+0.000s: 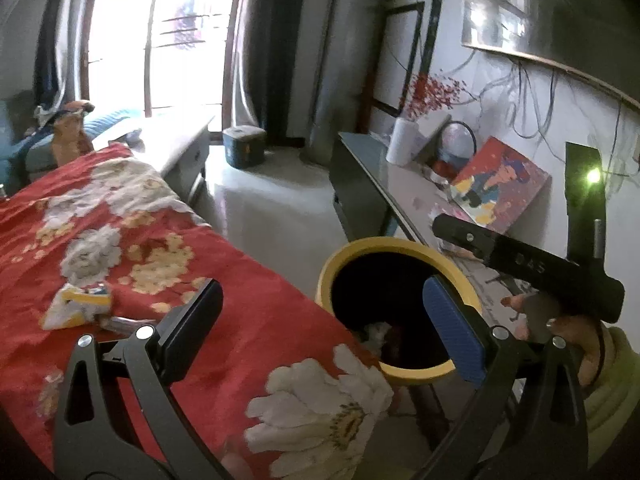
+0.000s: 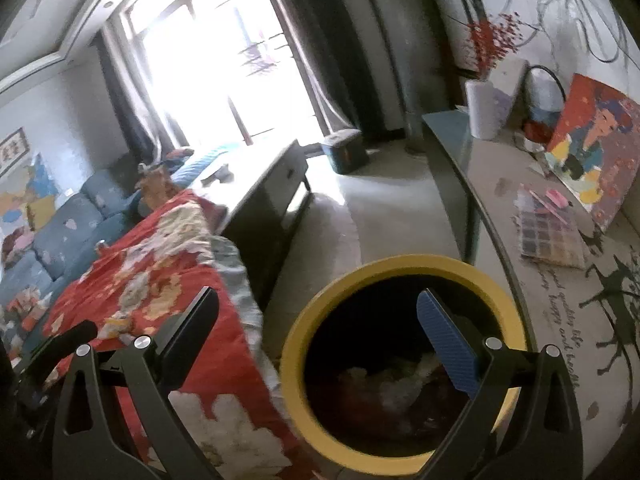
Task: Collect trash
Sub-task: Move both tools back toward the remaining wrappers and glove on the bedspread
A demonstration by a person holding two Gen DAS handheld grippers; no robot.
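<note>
A yellow-rimmed trash bin (image 1: 404, 247) stands on the floor between the red floral cloth (image 1: 248, 280) and a side table. Crumpled paper (image 1: 378, 334) lies inside it. A crumpled yellow-and-white wrapper (image 1: 78, 306) rests on the cloth, left of my left gripper (image 1: 324, 324), which is open and holds nothing, its blue pad over the bin's mouth. In the right wrist view my right gripper (image 2: 318, 338) is open and empty just above the bin (image 2: 304, 328), where trash (image 2: 400, 384) shows at the bottom. A hand (image 1: 576, 332) holds the right tool.
On the right, a long side table (image 2: 472, 168) carries a painting (image 2: 588, 148), a white vase (image 2: 486, 110) with red berries and a paint palette (image 2: 548, 236). A low coffee table (image 2: 260, 184), a blue sofa (image 2: 68, 232) and a teal box (image 2: 346, 150) lie beyond.
</note>
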